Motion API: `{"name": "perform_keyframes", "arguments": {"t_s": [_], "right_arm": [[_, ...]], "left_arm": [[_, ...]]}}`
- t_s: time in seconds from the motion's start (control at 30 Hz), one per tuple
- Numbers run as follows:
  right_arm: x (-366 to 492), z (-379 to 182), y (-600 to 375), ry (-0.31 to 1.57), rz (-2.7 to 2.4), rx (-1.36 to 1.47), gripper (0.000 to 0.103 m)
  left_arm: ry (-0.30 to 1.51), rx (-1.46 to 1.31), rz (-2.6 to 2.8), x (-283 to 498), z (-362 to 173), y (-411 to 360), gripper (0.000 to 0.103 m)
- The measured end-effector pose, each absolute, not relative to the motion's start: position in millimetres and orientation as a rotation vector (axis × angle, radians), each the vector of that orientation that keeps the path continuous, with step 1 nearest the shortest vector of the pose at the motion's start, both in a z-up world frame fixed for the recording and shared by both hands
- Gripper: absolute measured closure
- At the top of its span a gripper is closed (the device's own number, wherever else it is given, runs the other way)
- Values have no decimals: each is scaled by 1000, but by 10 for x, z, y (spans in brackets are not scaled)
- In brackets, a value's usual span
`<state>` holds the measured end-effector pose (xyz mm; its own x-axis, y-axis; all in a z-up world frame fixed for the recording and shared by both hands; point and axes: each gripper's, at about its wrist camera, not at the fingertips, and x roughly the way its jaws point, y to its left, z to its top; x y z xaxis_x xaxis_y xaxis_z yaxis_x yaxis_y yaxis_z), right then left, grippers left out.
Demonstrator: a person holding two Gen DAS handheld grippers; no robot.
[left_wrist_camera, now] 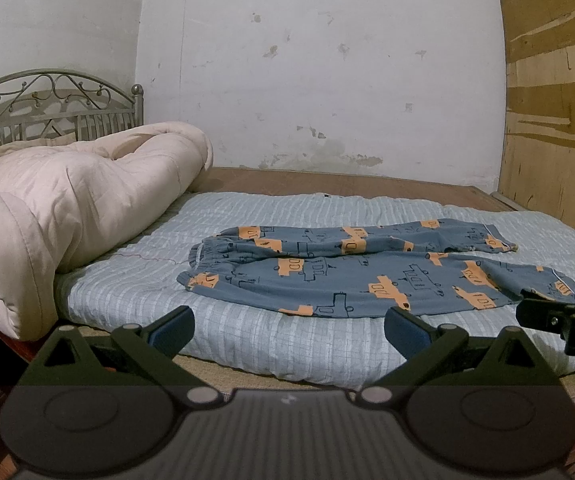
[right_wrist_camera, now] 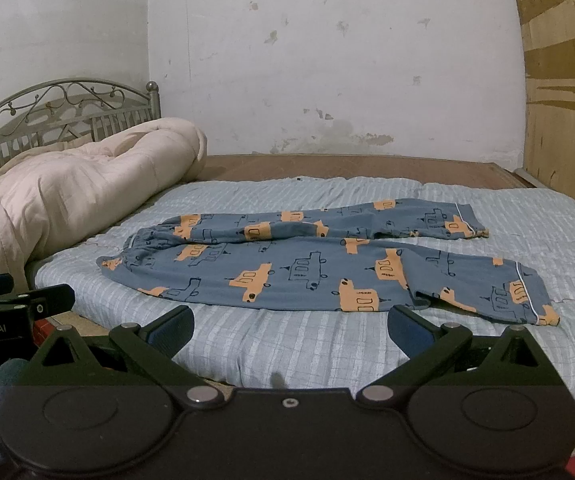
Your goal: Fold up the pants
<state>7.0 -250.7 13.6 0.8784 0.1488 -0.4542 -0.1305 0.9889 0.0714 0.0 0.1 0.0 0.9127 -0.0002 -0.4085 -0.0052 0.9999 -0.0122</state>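
Blue pants (left_wrist_camera: 347,272) (right_wrist_camera: 327,264) printed with orange vehicles lie spread flat on the light blue bed cover (left_wrist_camera: 247,336) (right_wrist_camera: 287,344). The waistband is at the left and both legs run to the right, the far leg angled slightly away from the near one. My left gripper (left_wrist_camera: 289,326) hovers open near the bed's front edge, just short of the pants. My right gripper (right_wrist_camera: 291,326) is open too, in front of the near leg. Each gripper's side shows in the other's view: the right one (left_wrist_camera: 563,312) by the cuffs, the left one (right_wrist_camera: 19,304) by the waistband.
A rolled cream quilt (left_wrist_camera: 67,208) (right_wrist_camera: 71,184) lies at the bed's left end against a metal headboard (left_wrist_camera: 47,104). A white wall (left_wrist_camera: 307,80) stands behind the bed and a plywood panel (left_wrist_camera: 559,100) on the right. Bare wooden board (left_wrist_camera: 327,180) shows behind the cover.
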Motion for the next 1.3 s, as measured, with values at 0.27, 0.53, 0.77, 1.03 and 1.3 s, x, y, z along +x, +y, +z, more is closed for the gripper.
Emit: {"name": "perform_keyframes", "arguments": {"t_s": [0.27, 0.53, 0.77, 1.03, 1.3], "right_arm": [[74, 122, -2469, 484, 147, 39, 1], [175, 105, -2496, 515, 154, 35, 1], [408, 136, -2456, 607, 133, 19, 1], [697, 174, -2412, 638, 110, -20, 1], [1084, 189, -2422, 652, 104, -8, 1]], "left_arm": [[434, -13, 2, 1, -12, 6, 1], [519, -29, -31, 149, -85, 16, 1], [682, -142, -57, 460, -114, 170, 1], [710, -171, -49, 800, 3, 242, 1], [746, -144, -46, 1296, 97, 287, 1]]}}
